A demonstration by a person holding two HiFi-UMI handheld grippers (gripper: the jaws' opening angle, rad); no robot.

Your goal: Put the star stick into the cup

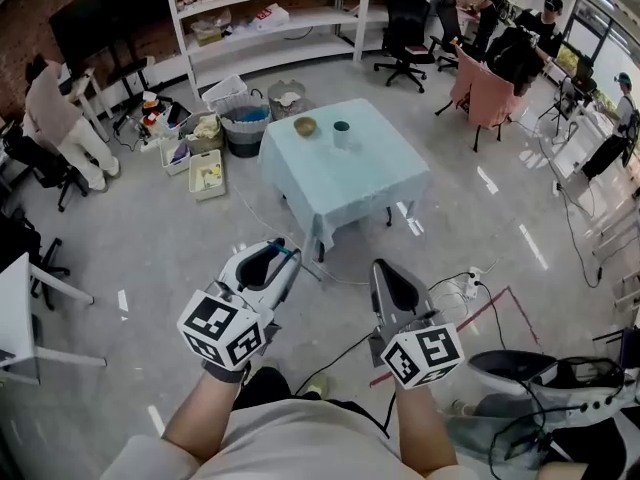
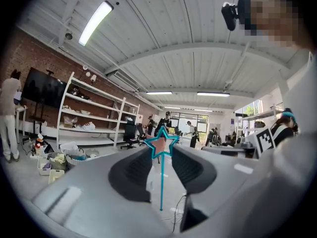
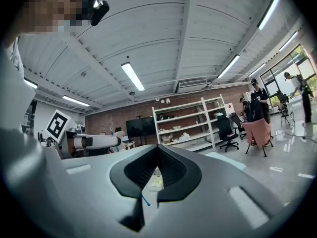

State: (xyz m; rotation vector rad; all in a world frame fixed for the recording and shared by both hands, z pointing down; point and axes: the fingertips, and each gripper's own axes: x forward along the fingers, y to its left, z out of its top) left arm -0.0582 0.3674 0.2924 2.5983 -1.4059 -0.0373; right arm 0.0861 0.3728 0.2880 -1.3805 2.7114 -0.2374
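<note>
Nearest, the right tool (image 1: 379, 266) is held shut and empty. The bench (image 1: 350, 183) stands well ahead, the cup (image 1: 342, 133) on it. The star stick (image 2: 161, 145), pinched by its star in the left tool (image 1: 284, 253), should be carried tail-down.

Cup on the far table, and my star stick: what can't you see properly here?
- The cup: in the head view it is too far away and too small to tell if anything is inside.
- The bowl: in the head view it is too small to see what is in it.
- The star stick: in the head view the left gripper covers all but a thin blue bit.
</note>
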